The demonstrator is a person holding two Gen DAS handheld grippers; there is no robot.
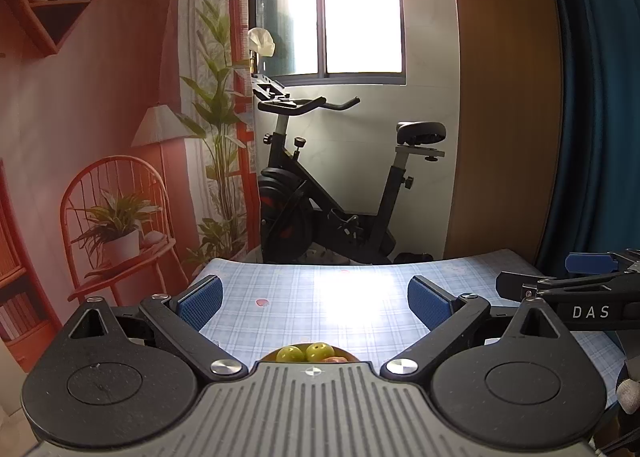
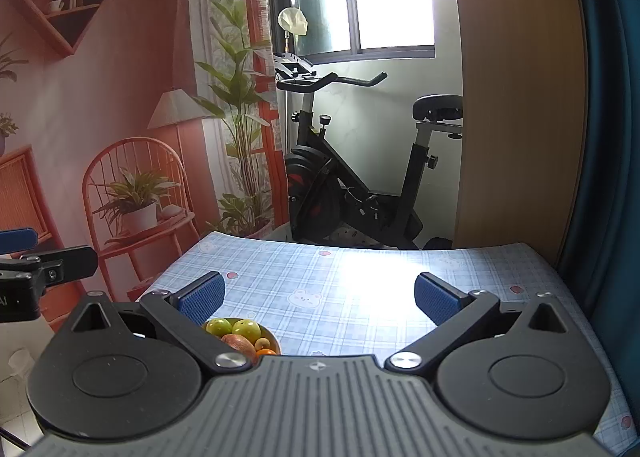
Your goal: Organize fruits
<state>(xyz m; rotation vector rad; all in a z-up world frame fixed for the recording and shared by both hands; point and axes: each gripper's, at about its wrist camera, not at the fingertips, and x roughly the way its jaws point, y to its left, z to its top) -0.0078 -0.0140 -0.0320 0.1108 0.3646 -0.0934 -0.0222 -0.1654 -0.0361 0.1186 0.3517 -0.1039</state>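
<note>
A shallow bowl of fruit (image 2: 270, 338) sits on the checked tablecloth, mostly hidden under the gripper bodies. In the right wrist view it holds two green fruits (image 2: 234, 327), a reddish-brown fruit (image 2: 240, 344) and small orange ones (image 2: 265, 349). In the left wrist view only two green fruits (image 1: 306, 353) peek over my left gripper's body. My left gripper (image 1: 314, 299) is open and empty above the table. My right gripper (image 2: 320, 297) is open and empty, with the bowl below its left finger. The right gripper also shows at the right edge of the left wrist view (image 1: 576, 289).
The table (image 2: 360, 285) has a blue checked cloth with a bright glare patch. Behind its far edge stands an exercise bike (image 2: 360, 193). A wall print with chair and plants is at left (image 2: 136, 193), a wooden panel (image 2: 520, 97) and blue curtain (image 2: 612, 137) at right.
</note>
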